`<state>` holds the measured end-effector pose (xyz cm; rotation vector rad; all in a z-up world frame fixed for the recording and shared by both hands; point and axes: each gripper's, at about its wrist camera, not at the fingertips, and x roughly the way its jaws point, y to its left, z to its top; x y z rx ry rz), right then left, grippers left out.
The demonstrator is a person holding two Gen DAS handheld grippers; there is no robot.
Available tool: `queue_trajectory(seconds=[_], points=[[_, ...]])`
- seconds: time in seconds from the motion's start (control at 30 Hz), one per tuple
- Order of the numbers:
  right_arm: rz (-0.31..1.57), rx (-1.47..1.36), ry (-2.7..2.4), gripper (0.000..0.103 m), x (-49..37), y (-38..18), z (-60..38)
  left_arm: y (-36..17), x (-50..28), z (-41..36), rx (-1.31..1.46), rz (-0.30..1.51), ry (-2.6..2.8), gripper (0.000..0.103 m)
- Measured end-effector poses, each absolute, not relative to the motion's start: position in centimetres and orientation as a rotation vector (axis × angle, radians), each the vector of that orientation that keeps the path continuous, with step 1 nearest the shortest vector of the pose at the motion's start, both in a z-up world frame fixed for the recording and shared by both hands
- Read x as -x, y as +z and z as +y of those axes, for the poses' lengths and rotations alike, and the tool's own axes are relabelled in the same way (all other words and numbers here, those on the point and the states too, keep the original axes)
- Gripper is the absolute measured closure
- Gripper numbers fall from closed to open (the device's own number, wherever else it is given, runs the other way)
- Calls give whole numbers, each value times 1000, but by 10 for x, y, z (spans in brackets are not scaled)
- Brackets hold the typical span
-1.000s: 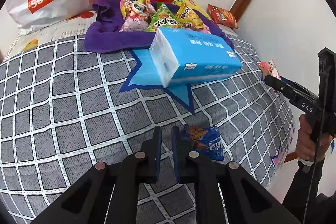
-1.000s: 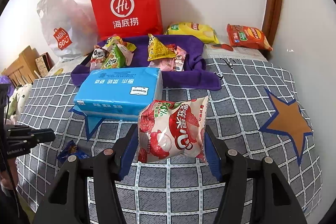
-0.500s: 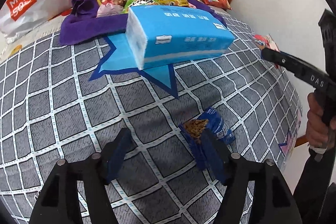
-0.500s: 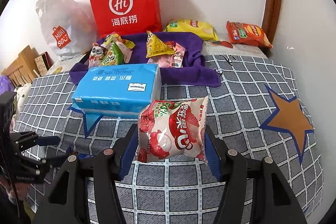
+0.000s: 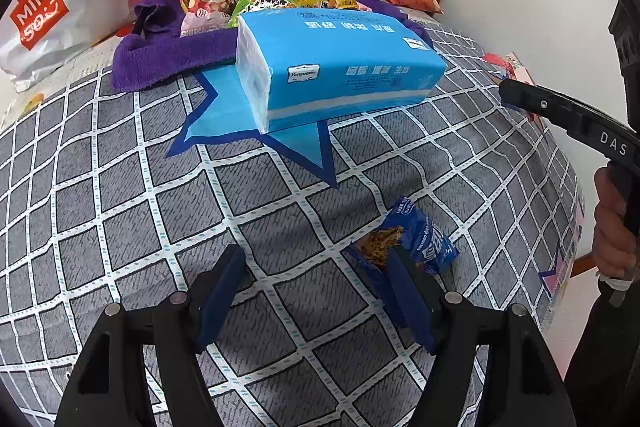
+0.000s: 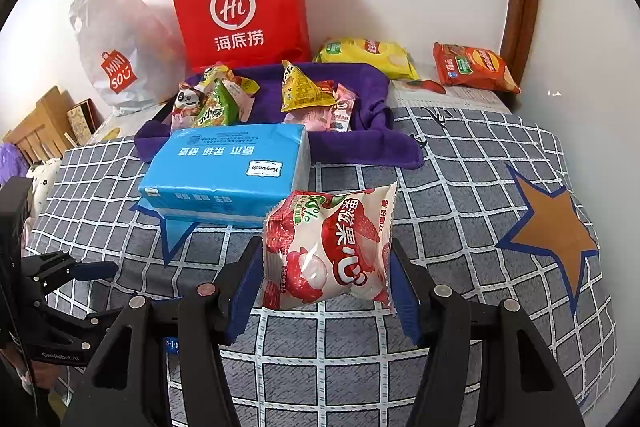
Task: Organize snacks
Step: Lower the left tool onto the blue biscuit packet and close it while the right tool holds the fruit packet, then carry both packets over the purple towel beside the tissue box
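Note:
A small blue cookie packet [image 5: 416,239] lies on the checked bedspread [image 5: 120,187]. My left gripper [image 5: 314,259] hangs low over it with its jaws opening. The packet sits at the right fingertip, partly behind it, and only bedspread shows between the fingers. My right gripper [image 6: 325,251] is shut on a red and white lychee snack bag [image 6: 328,247], held upright above the bed. Several snack packets [image 6: 304,91] lie on a purple towel [image 6: 360,147] at the back.
A blue tissue pack [image 5: 340,75] lies in front of the towel. A red paper bag [image 6: 240,7] and a white plastic bag [image 6: 116,47] stand against the wall. Yellow [image 6: 364,55] and red [image 6: 472,67] chip bags lie at the back right, and the bed's edge drops off at the right.
My left gripper has gone from shut to open and moved closer to the blue packet, which now sits at its right finger. The right gripper and its bag have not moved.

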<state>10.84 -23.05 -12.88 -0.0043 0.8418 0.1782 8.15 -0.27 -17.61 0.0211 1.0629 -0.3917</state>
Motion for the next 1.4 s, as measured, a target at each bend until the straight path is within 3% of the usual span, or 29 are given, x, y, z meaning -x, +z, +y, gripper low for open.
queue_trajectory(seconds=[0.53,1.23,1.4], points=[[816,6,181,44,-106,-120,-232,-165,-83,19,103,1026,-442,32],[818,-42,94,44,-97,-126,-284,-178,-64,-54,-197,1012,-517,32],[817,-32,98,44,-96,-125,-281,-179,-55,-61,-290,959,-505,56]])
